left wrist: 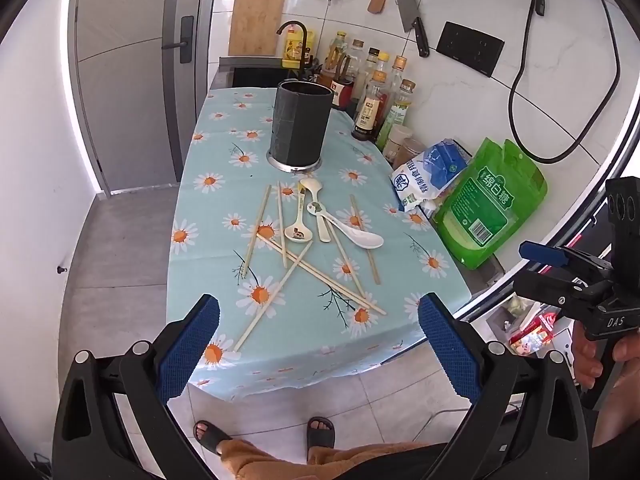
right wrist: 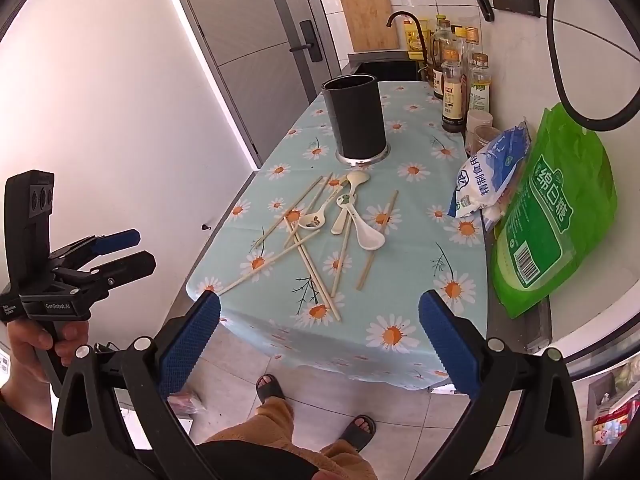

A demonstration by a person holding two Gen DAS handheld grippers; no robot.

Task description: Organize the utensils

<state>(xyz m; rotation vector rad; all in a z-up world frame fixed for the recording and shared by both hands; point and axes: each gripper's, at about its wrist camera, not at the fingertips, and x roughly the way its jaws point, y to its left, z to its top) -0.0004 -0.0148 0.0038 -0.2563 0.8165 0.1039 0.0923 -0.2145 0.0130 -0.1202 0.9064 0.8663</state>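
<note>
Pale-blue desk cloth [left wrist: 224, 184] printed with white, orange-centred daisies; matte black holder [left wrist: 301, 122]; cream chopsticks [left wrist: 256, 232]; white spoons [left wrist: 360, 236]; green bag [left wrist: 492, 204]; blue-and-white bag [left wrist: 430, 174]; blue-padded grippers [left wrist: 319, 350].

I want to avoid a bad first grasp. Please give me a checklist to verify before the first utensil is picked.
1. Left gripper open, empty: ok.
2. Right gripper open, empty: ok.
3. Black holder upright, mouth unobstructed: ok.
4. Holder empty inside: cannot tell.
5. Chopsticks lying separate: not ok, several cross.
6. Spoons free of chopsticks: not ok, they overlap.
</note>
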